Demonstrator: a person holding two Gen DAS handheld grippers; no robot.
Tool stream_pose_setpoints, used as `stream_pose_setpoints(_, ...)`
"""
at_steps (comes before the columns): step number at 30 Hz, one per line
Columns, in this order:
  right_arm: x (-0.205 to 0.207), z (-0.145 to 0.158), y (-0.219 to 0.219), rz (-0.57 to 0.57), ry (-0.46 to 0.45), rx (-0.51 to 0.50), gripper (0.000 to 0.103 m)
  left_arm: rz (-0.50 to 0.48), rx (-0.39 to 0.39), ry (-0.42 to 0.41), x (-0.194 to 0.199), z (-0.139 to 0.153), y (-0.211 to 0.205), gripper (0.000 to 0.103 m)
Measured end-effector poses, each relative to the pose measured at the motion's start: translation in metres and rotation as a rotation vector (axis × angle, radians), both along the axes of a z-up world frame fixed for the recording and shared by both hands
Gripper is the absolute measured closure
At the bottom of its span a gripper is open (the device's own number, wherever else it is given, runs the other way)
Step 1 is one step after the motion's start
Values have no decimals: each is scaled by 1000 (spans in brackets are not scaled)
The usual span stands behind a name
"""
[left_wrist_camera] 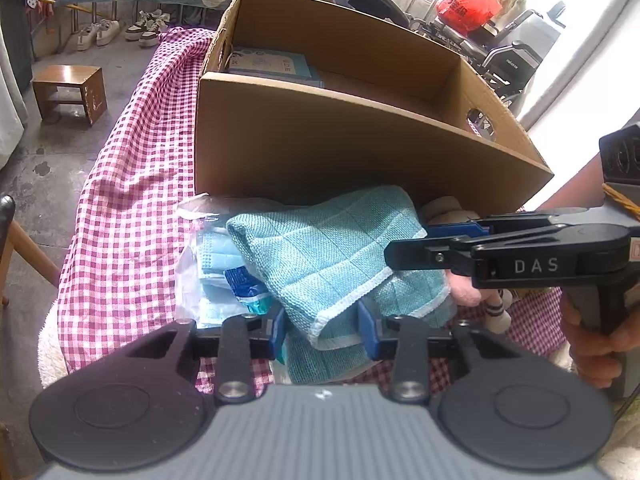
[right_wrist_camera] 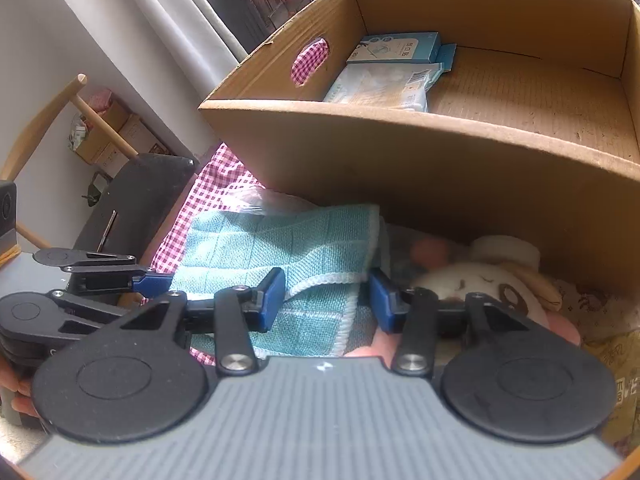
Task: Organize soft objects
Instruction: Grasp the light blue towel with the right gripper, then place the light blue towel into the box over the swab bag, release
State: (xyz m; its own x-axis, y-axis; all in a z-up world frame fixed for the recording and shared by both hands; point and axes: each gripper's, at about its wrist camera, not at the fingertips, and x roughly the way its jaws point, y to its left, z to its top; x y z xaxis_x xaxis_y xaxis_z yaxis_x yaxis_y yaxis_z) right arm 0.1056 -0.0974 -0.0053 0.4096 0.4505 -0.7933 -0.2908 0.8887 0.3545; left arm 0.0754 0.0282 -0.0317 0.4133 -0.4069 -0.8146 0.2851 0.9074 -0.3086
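Observation:
A teal woven cloth (left_wrist_camera: 320, 256) lies folded on the checked bedspread in front of a cardboard box (left_wrist_camera: 320, 144). My left gripper (left_wrist_camera: 322, 328) is open, its blue pads on either side of the cloth's near white-edged corner. My right gripper (right_wrist_camera: 328, 296) is open over the same cloth (right_wrist_camera: 280, 248), seen from the right; it also shows in the left wrist view (left_wrist_camera: 404, 256). A white and pink plush toy (right_wrist_camera: 480, 284) lies right of the cloth against the box. A bag of blue face masks (left_wrist_camera: 216, 264) lies under the cloth's left side.
The box (right_wrist_camera: 400, 136) holds a blue carton (right_wrist_camera: 396, 50) and a tissue pack (right_wrist_camera: 380, 88) at its left end. The pink checked bedspread (left_wrist_camera: 132, 216) drops off to the floor at left, where a small wooden stool (left_wrist_camera: 70, 90) stands. A wooden chair (right_wrist_camera: 48, 120) is nearby.

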Motion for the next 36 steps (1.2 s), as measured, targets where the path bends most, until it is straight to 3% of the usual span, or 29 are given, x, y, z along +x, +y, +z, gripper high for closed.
stream_pose_setpoints(8, 2, -2, 1, 1, -11, -3, 67, -18, 22, -50, -4, 4, -8, 87)
stream_pose_setpoints(10, 0, 2, -1, -2, -19, 19, 82, -28, 28, -94, -10, 13, -10, 89)
stream_pose_setpoints(13, -6, 7, -9, -17, -15, 91, 89, -39, 24, -139, -17, 27, -11, 89)
stream_pose_setpoints(19, -18, 28, -20, -44, -63, 168, 90, -74, 20, -210, -24, 55, -16, 90)
stream_pose_setpoints(27, -18, 82, -37, -56, -197, 242, 90, -125, 9, -366, -20, 113, -25, 90)
stream_pose_setpoints(36, 28, 136, -62, -83, -322, 235, 90, -157, -46, -482, 35, 159, -47, 90)
